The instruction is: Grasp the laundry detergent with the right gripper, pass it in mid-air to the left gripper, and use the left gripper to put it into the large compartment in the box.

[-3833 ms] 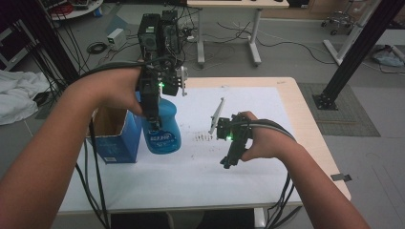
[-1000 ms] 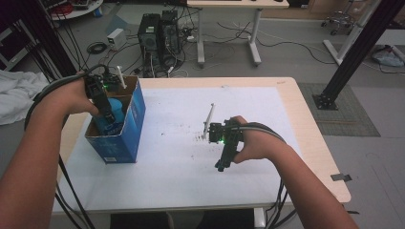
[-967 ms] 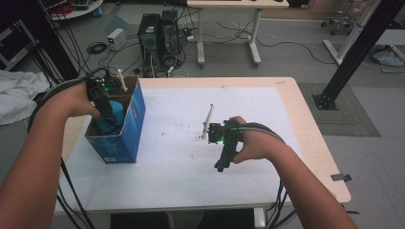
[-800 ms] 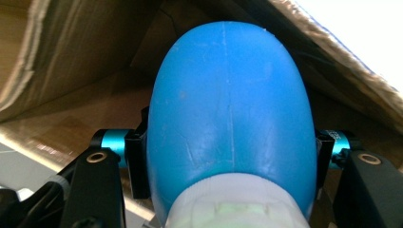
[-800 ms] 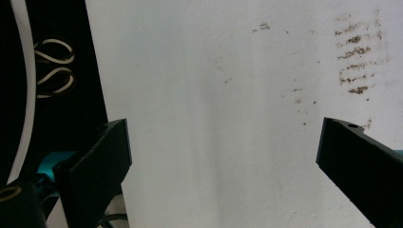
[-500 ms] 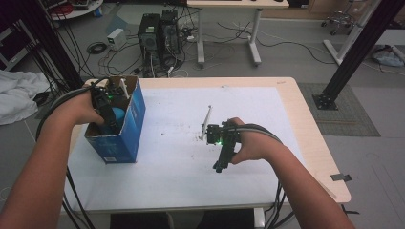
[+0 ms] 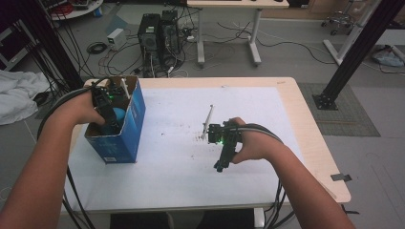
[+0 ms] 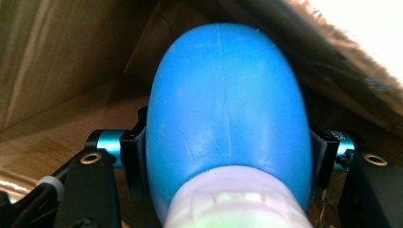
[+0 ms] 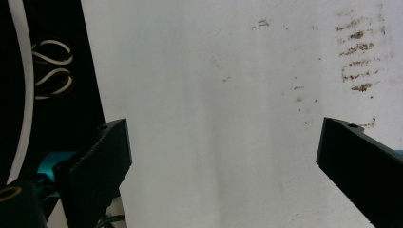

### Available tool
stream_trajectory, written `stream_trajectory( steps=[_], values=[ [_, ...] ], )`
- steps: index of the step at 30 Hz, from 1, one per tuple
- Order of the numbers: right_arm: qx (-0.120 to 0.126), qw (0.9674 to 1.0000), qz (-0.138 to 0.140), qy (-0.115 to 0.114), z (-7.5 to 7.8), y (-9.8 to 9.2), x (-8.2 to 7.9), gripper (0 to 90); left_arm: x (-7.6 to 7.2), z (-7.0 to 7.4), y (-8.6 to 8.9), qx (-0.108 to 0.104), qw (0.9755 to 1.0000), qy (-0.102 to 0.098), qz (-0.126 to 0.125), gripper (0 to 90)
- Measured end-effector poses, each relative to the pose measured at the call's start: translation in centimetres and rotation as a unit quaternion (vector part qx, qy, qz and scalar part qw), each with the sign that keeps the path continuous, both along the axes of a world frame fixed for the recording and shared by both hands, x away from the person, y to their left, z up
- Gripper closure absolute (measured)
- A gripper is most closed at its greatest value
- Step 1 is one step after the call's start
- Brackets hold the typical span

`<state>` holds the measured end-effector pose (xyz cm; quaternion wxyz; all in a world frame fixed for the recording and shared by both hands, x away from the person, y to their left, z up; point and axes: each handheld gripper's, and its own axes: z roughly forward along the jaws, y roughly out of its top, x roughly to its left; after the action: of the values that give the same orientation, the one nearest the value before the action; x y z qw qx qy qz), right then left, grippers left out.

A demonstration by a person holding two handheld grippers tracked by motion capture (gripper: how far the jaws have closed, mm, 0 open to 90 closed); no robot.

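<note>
— what's the left tool [image 7: 109,114] doing down in that blue box [image 7: 125,136]?

— it's pinching the blue bottle [image 8: 223,114]; from the tool's own camera the jaws sit tight on either flank, just above the pale cap end. the bottle is inside the box, over at nine o'clock on the counter [image 7: 191,191], with brown cardboard walls around it. i'd guess it's held by the neck end so it can be lowered in without the hand catching the rim.

— and the right tool [image 7: 222,160]?

— spread wide, nothing between the jaws. it hangs over the white sheet [image 7: 258,105] near the middle of the counter, angled down toward six o'clock. looks parked out of the way, to my eye.

— that thin white stick [image 7: 208,119]?

— lying on the sheet just at twelve o'clock of the right hand [image 7: 253,145], beside some dark smudges [image 9: 356,61]. can't tell what it is from here.

— is the bottle resting on the box floor?

— can't tell.
</note>
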<state>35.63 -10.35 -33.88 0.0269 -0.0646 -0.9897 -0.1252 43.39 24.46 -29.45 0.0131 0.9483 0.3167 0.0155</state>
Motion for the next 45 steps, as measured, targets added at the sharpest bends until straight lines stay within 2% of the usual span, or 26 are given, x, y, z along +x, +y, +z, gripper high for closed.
stream_trajectory(
  steps=[12, 14, 24, 25, 27, 35, 38, 39, 41, 42, 45],
  values=[
    [0.003, 1.0, -0.001, -0.003, 0.1, 0.0, -0.1, 3.6, -0.1, 0.9, -0.1, 0.0, 1.0, -0.01, 0.003, 28.0],
    [0.008, 0.9999, 0.003, -0.005, 0.1, -0.1, -0.1, 3.5, -0.2, 1.4, 0.2, -0.001, 0.9999, -0.008, 0.011, 26.3],
    [0.006, 1.0, -0.004, -0.004, 0.3, -0.3, -0.2, 3.5, -0.3, 2.8, 0.2, -0.003, 0.9998, -0.012, 0.018, 24.3],
    [0.006, 1.0, -0.004, -0.004, 0.3, -0.3, -0.2, 3.5, -0.5, 3.5, 0.2, -0.001, 0.9997, -0.014, 0.018, 24.3],
    [0.009, 0.9999, -0.01, 0.001, 0.3, -0.5, -0.2, 3.5, -0.6, 3.9, 0.2, -0.002, 0.9997, -0.014, 0.019, 23.6],
    [0.009, 0.9999, -0.005, -0.003, 0.6, -0.5, -0.3, 3.6, -1.2, 6.0, 0.2, -0.002, 0.9998, -0.014, 0.016, 20.0],
    [0.011, 0.9999, -0.003, -0.005, 0.6, -0.5, -0.3, 3.6, -1.2, 6.0, 0.2, -0.002, 0.9998, -0.014, 0.016, 19.7],
    [0.006, 1.0, -0.003, -0.002, 0.6, -0.4, -0.4, 3.6, -1.6, 7.4, 0.1, -0.01, 0.9997, -0.015, 0.015, 17.2],
    [0.008, 1.0, 0.0, -0.003, 0.6, -0.3, -0.3, 3.6, -1.8, 7.7, 0.0, -0.015, 0.9996, -0.017, 0.015, 16.9],
    [0.006, 1.0, -0.002, -0.001, 0.6, -0.3, -0.4, 3.6, -2.0, 8.2, -0.2, -0.019, 0.9995, -0.023, 0.007, 16.9],
    [0.004, 1.0, -0.001, 0.001, 0.6, -0.3, -0.3, 3.6, -2.2, 8.5, -0.5, -0.015, 0.9996, -0.025, -0.001, 16.8]
  ],
)
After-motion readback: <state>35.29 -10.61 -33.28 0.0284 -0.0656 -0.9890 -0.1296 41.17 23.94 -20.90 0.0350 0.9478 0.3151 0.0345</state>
